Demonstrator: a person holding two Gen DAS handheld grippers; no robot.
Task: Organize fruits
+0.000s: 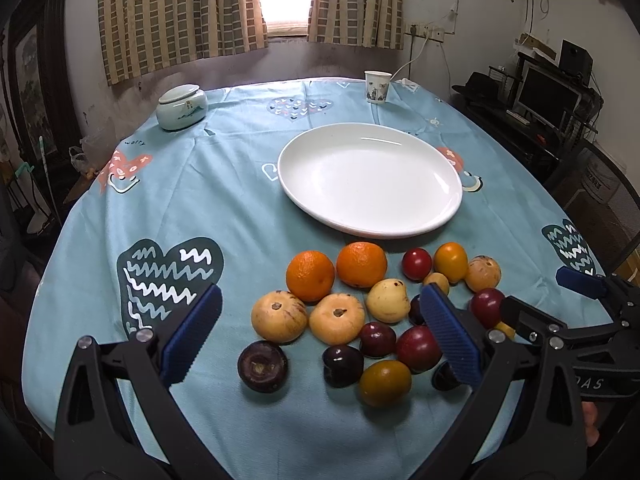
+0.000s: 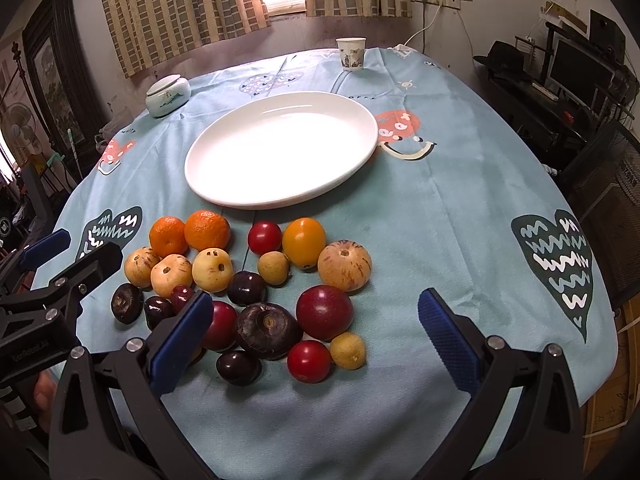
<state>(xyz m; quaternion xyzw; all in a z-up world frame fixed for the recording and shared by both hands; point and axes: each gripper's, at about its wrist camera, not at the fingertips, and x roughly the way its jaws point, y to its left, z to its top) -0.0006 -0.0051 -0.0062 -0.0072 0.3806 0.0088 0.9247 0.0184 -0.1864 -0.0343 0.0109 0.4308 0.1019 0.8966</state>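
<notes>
A heap of fruit lies on the blue tablecloth in front of an empty white plate (image 1: pixel 370 178) (image 2: pixel 280 148). It holds two oranges (image 1: pixel 310 275) (image 2: pixel 207 230), several pale striped melons (image 1: pixel 279 316) (image 2: pixel 344 265), dark plums (image 1: pixel 262 365) (image 2: pixel 268 330), red tomatoes (image 1: pixel 417 263) (image 2: pixel 309 361) and a yellow tomato (image 2: pixel 304 242). My left gripper (image 1: pixel 320 334) is open and empty, hovering over the near fruits. My right gripper (image 2: pixel 316 340) is open and empty above the near plums. Each gripper shows at the edge of the other's view.
A lidded ceramic jar (image 1: pixel 182 107) (image 2: pixel 168 96) stands at the far left of the table and a paper cup (image 1: pixel 377 86) (image 2: pixel 351 53) at the far edge. A desk with a monitor (image 1: pixel 548 96) and a chair stand to the right.
</notes>
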